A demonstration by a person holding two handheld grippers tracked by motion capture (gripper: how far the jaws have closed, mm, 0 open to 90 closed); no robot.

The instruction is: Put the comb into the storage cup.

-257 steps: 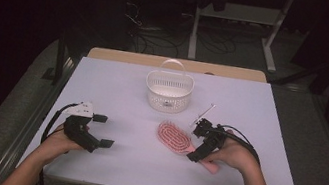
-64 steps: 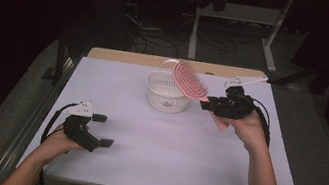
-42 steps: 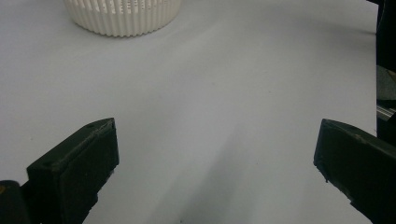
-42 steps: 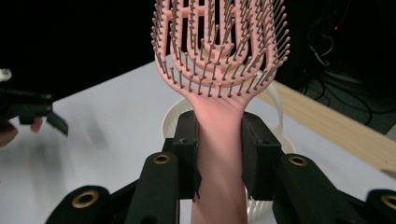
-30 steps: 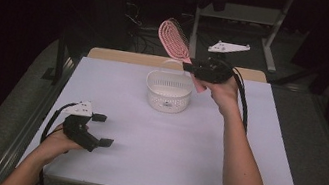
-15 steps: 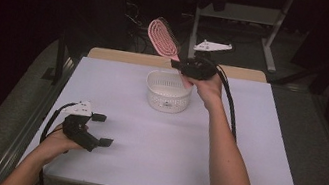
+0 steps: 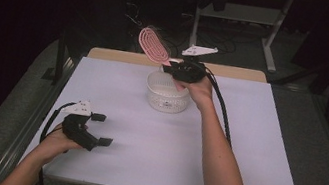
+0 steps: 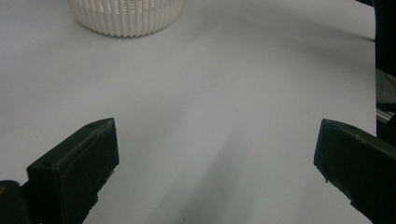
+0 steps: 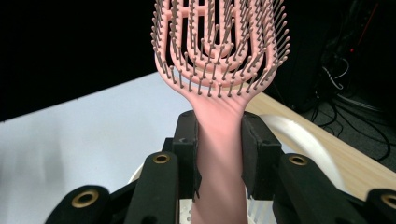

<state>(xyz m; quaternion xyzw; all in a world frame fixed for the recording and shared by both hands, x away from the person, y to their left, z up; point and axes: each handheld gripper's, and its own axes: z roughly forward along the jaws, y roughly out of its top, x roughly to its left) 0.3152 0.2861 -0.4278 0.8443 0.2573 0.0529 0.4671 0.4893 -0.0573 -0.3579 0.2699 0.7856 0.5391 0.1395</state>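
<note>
The right gripper clamps the handle of the pink hairbrush, whose bristled head projects beyond the fingertips, with the white basket directly beneath them. To seat the brush well, tilt the head downward inside the rim and lower it before releasing, keeping the bristles clear of the slatted wall. The left gripper rests open on the table, nothing between its fingers

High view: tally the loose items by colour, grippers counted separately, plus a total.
Pink: 1, the pink plastic vented hairbrush, clamped by its handle in the right gripper above the basket.
White: 1, the round white slotted plastic basket on the white table.
Black grippers: 2, the right one and the left gripper, open and empty.
Total: 4.
</note>
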